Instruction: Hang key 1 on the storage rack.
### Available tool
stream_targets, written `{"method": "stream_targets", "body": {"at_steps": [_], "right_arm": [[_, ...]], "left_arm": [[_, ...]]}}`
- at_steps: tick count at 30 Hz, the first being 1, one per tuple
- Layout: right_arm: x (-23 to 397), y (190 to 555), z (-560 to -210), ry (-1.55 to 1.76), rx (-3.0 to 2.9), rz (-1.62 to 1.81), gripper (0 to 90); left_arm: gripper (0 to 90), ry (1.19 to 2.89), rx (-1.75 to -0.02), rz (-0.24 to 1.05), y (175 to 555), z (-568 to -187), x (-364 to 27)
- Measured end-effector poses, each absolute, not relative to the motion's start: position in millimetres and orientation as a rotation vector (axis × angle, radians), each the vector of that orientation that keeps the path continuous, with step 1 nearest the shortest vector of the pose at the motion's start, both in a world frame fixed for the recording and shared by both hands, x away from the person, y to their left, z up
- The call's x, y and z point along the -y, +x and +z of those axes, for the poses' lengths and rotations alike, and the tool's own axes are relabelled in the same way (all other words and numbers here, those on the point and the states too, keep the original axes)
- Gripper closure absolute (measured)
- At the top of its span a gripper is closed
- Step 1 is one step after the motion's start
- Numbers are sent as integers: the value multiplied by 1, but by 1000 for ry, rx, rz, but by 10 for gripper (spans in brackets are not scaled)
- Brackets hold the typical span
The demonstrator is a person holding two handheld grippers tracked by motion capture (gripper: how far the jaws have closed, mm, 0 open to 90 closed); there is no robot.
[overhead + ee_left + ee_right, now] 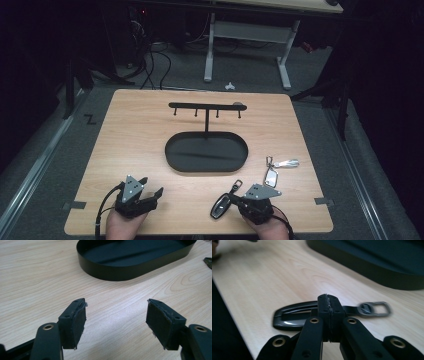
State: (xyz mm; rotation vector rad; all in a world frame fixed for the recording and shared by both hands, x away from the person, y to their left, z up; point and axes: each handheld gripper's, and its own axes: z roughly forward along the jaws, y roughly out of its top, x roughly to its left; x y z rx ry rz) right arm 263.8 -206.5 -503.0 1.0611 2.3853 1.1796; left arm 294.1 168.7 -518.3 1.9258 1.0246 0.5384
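A black car key fob (220,206) with a metal loop (236,185) on its end lies near the table's front edge. My right gripper (232,199) is right beside it and points left. In the right gripper view the jaws of that gripper (329,297) are pressed pad to pad with nothing seen between them. The fob (287,317) and its loop (374,308) lie flat just beyond the tips. My left gripper (152,186) rests at the front left. Its jaws (116,305) stand wide apart over bare wood.
A black oval tray (172,160) sits mid-table, with a post and a hook bar (207,105) behind it. A silver key bunch (271,176) lies to the tray's right. The tray's wall (112,272) is ahead of the left gripper.
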Motion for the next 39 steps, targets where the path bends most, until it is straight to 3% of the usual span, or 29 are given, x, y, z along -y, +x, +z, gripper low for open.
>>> {"method": "stream_targets", "body": {"at_steps": [16, 39], "right_arm": [[176, 255, -515, 923, -2510, 1091, 900], [237, 236, -511, 1097, -2381, 1071, 899]], "left_arm": [[322, 1947, -999, 530, 294, -519, -163], [322, 1970, -876, 469, 311, -514, -124]]}}
